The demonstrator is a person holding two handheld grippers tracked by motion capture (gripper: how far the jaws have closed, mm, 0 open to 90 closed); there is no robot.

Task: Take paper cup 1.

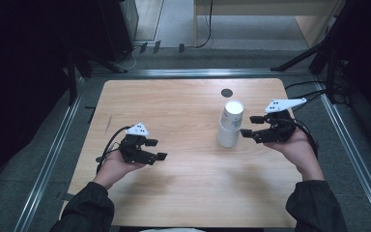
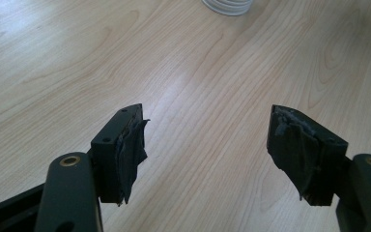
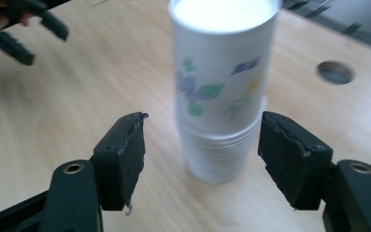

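Right of centre in the high view, the cup stack (image 1: 230, 124) stands upside down on the tabletop (image 1: 183, 183), just beside the spread right tongs (image 1: 249, 126). Closing off-centre could topple it. The left tongs (image 1: 157, 149), spread and empty, hover at lower left.

Upright stack of white, floral-printed paper cups (image 3: 221, 92), seemingly upside down.
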